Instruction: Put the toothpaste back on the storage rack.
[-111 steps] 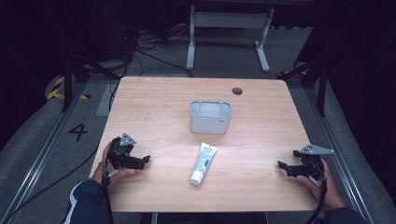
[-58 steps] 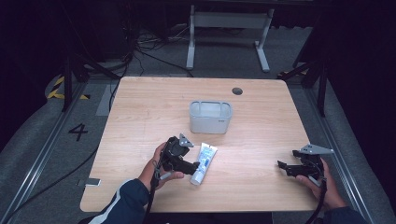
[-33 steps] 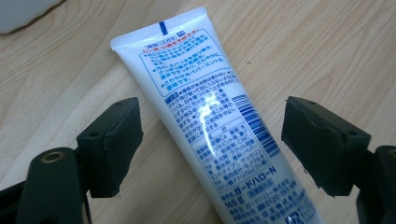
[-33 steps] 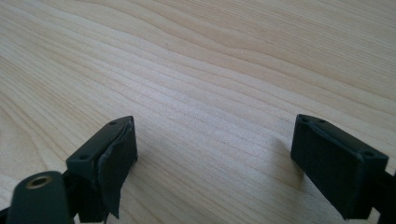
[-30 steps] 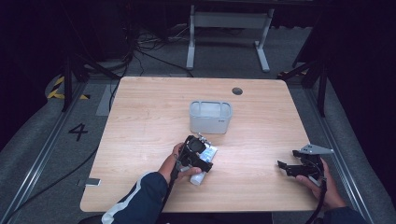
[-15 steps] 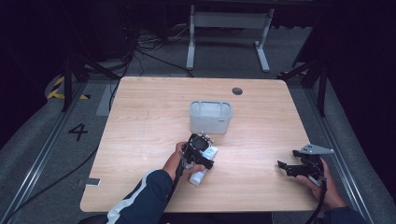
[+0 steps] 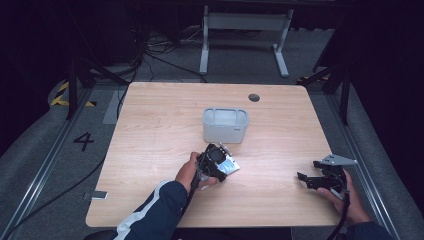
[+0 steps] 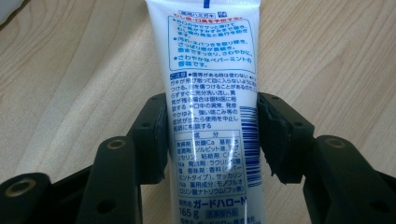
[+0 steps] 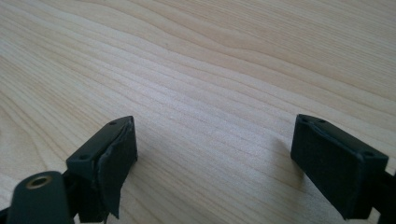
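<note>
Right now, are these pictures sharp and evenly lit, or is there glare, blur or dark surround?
High view: table well lit, surroundings nearly black, slightly soft. Left gripper view: tube print sharp, faint sheen, no hard glare. Right gripper view: wood grain crisp, soft shadows beneath the claw.

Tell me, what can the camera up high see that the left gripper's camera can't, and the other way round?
The high view takes in the grey bin, the table's edges, the right gripper with jaws apart over bare wood, and the person's sleeve. The left gripper view gives the small print on the white tube and the pads pressing its sides, the jaws having just been closing. Both share the tube, the left gripper and the wooden tabletop.
</note>
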Available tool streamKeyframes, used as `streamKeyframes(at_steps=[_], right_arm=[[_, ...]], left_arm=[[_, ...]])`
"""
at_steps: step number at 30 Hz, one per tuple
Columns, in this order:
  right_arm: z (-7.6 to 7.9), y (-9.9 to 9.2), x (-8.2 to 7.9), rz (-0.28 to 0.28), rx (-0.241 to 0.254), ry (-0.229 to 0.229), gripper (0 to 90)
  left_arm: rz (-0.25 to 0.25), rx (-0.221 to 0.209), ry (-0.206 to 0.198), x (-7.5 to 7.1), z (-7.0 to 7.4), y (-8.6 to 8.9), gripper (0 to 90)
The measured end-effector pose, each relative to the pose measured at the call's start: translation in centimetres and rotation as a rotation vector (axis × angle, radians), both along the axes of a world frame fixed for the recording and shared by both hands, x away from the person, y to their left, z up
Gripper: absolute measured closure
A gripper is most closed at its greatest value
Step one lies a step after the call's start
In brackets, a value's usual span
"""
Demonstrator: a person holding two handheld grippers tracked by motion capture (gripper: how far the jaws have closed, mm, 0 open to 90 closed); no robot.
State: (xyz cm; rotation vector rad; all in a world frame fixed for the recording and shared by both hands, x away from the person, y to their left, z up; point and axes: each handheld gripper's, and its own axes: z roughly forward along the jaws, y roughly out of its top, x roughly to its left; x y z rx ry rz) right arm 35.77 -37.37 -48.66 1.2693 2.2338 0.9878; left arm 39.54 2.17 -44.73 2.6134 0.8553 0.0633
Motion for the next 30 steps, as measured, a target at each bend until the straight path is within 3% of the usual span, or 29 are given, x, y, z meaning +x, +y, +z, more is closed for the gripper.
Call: streamKeyframes(at_steps=[5, 9, 13, 23, 30], right_arm=[[0.0, 0.0, 0.0, 0.001, 0.000, -0.001, 14.9], [0.0, 0.0, 0.0, 0.002, -0.002, -0.001, 14.9], [0.0, 0.0, 0.0, 0.001, -0.001, -0.001, 14.9], [0.0, 0.0, 0.0, 0.001, -0.002, -0.001, 14.9], [0.0, 0.0, 0.0, 0.002, -0.001, 0.000, 14.9]], left_arm=[[-0.001, 0.030, 0.006, 0.3, 0.0, -0.4, 43.2], [0.001, 0.029, 0.005, 0.4, -0.1, -0.6, 41.8], [-0.026, 0.049, -0.008, 0.4, 0.0, -0.8, 42.9], [-0.077, 0.018, -0.021, 0.0, 1.0, -0.1, 57.5], [-0.076, -0.049, -0.073, -0.5, 2.5, 1.6, 60.9]])
